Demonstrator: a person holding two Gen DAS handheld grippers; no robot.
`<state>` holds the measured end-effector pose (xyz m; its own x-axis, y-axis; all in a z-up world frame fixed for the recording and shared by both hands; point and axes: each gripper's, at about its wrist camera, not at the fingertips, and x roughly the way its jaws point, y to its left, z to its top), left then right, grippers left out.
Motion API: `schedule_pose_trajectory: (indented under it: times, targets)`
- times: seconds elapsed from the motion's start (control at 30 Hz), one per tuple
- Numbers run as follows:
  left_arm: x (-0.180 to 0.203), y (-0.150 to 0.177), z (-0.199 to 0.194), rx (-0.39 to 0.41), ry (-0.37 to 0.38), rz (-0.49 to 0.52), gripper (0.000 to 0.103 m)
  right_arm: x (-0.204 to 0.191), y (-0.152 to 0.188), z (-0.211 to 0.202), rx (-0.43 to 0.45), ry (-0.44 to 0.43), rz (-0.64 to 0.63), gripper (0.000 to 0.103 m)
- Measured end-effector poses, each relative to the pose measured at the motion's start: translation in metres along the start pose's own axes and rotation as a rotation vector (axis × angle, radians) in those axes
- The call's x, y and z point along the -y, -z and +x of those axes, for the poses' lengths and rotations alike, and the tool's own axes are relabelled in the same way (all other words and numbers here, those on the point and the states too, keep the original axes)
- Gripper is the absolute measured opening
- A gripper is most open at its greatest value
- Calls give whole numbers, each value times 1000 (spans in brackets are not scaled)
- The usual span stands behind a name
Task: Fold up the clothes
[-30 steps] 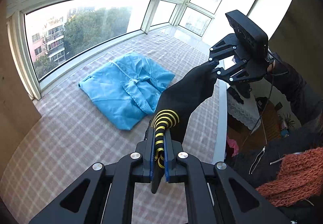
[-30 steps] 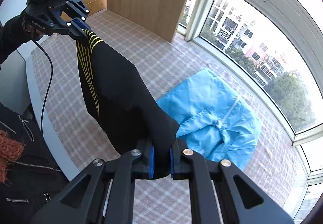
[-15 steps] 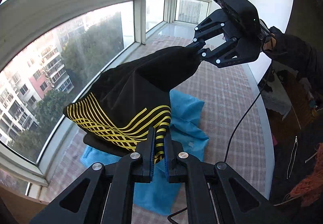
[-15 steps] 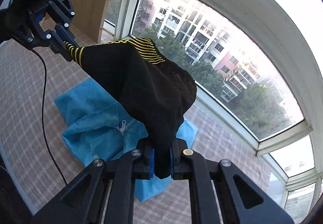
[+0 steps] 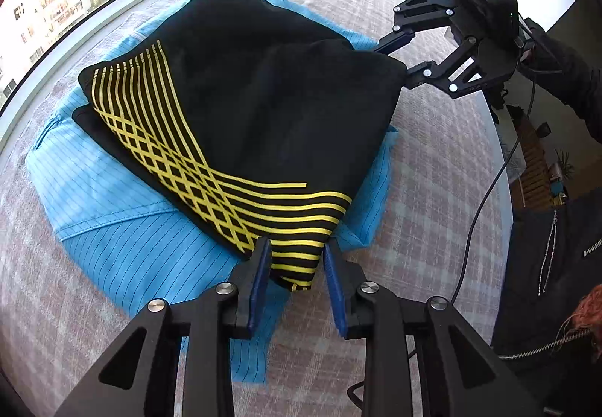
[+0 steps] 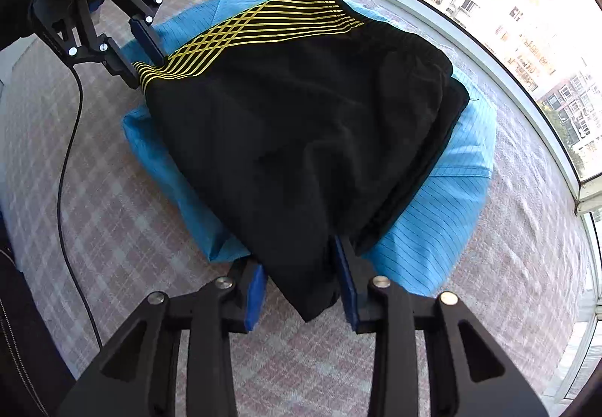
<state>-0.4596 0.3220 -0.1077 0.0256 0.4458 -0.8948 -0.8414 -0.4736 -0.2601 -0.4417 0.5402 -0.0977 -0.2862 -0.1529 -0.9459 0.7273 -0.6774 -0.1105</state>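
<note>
I hold a pair of tongs in each hand, both low over a checked mat [image 5: 432, 161] that runs along a curved window [image 6: 508, 3]. On the mat lies a folded blue garment [image 5: 113, 213], and on top of it my black shorts [image 5: 263, 108] with crossing yellow stripes, folded flat so the two pieces make a stack.

My left tongs [image 5: 295, 266] sit at the striped corner of the shorts, on the side of the stack away from the window. The blue pads are spread apart with the hem lying loose between them — open, gripping nothing. I judge this is so the cloth can settle without being tugged.

My right tongs [image 6: 301, 285] are at the plain black corner, on the same side of the stack. Their pads are also parted, with the corner of the shorts drooping between them and just past the blue garment's edge. They too have nothing clamped.

The shorts cover most of the blue garment, leaving a blue border on the window side and at both ends. The corners nearest me overhang slightly — a snag there could spoil the fold, so I would draw both tongs straight back.

The fold of the shorts looks finished.
</note>
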Motion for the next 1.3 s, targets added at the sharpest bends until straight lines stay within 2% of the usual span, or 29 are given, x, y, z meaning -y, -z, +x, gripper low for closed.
schedule_pose_trajectory:
  times: [0.13, 0.23, 0.33, 0.37, 0.47, 0.57, 0.63, 0.7, 0.8, 0.83, 0.87, 0.9, 0.93, 0.97, 1.03, 1.13, 1.3]
  targets:
    - [6, 10, -37, 65, -11, -19, 32, 12, -3, -35, 80, -76, 64, 37]
    - [11, -2, -59, 137, -42, -4, 42, 22, -12, -56, 150, -152, 126, 43]
    - [7, -28, -55, 181, -61, 24, 42, 44, -37, -60, 236, -122, 197, 46]
    - [3, -37, -48, 187, -73, 29, 42, 49, -48, -50, 239, -91, 205, 46]
    - [-23, -56, -17, 171, -98, -47, 42, 64, -74, -10, 214, -13, 241, 46]
    - [-48, -59, 15, 122, -114, -121, 42, 81, -81, 30, 169, -44, 335, 46]
    - [-60, -54, 33, 97, -112, -159, 41, 87, -77, 56, 100, -45, 362, 46]
    - [-61, -51, 32, 119, -113, -174, 41, 87, -76, 67, 78, -45, 364, 46]
    - [-51, -53, 10, 161, -162, -198, 43, 83, -79, 50, 103, -17, 421, 46]
    - [-47, -53, 0, 185, -184, -205, 50, 80, -79, 38, 126, -5, 441, 46]
    - [-40, -52, -11, 208, -209, -207, 62, 75, -78, 24, 149, 22, 460, 51]
    - [-32, -50, -23, 231, -234, -208, 68, 70, -77, 12, 165, 56, 482, 62]
    - [-23, -48, -32, 247, -264, -204, 75, 64, -75, -1, 179, 90, 506, 66]
    - [-13, -44, -42, 263, -296, -197, 75, 58, -73, -13, 193, 124, 530, 69]
    - [7, -34, -55, 287, -357, -190, 79, 45, -65, -35, 249, 133, 582, 69]
    - [36, -14, -72, 340, -431, -230, 81, 22, -53, -53, 244, 156, 635, 69]
    - [67, 24, -91, 407, -411, -413, 98, -19, -33, -78, 226, 192, 711, 70]
